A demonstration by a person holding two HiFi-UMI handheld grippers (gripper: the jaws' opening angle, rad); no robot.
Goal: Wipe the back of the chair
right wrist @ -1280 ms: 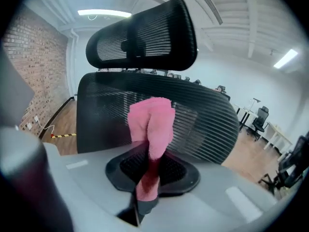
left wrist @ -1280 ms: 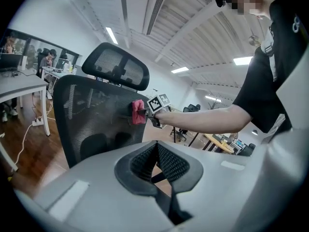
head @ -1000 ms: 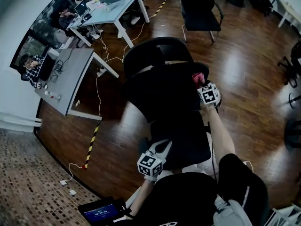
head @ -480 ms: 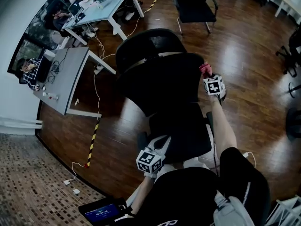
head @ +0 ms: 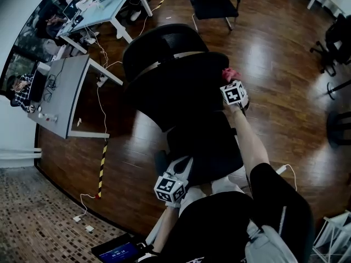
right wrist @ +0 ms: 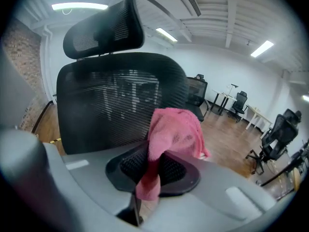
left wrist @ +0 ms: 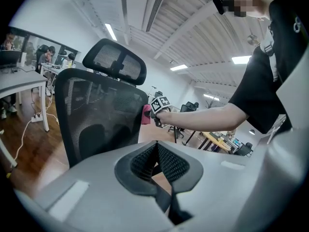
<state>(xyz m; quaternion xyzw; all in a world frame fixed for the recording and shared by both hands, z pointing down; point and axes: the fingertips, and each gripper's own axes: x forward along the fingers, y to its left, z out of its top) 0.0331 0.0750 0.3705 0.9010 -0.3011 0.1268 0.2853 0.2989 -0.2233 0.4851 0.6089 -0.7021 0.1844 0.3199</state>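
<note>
Right claw point(head: 231, 84), head view: up at the right-hand edge of the black mesh-backed office chair point(head: 181, 92), with the pink terry cloth point(head: 229, 73) at its tip, against or just beside the backrest rim. I can't tell whether they touch. Left claw point(head: 184, 166) is low, near the seat, well apart from the backrest.

Left gripper view: left claw point(left wrist: 155, 161) has its jaws together with nothing between them. It is not steadying the chair. The cloth point(left wrist: 146, 114) shows at the far edge of the mesh.

Right gripper view: right claw point(right wrist: 149, 166) is clamped on a narrow fold of the cloth point(right wrist: 174, 132). Most of the cloth is bunched loose above the jaws, in front of the mesh point(right wrist: 111, 105).

Risks, my judgement:
- The mesh could drag the cloth out of so thin a pinch.
- Sideways pressure could swivel the unheld chair away.
- A stroke that starts on the rim may slip off the edge.
</note>
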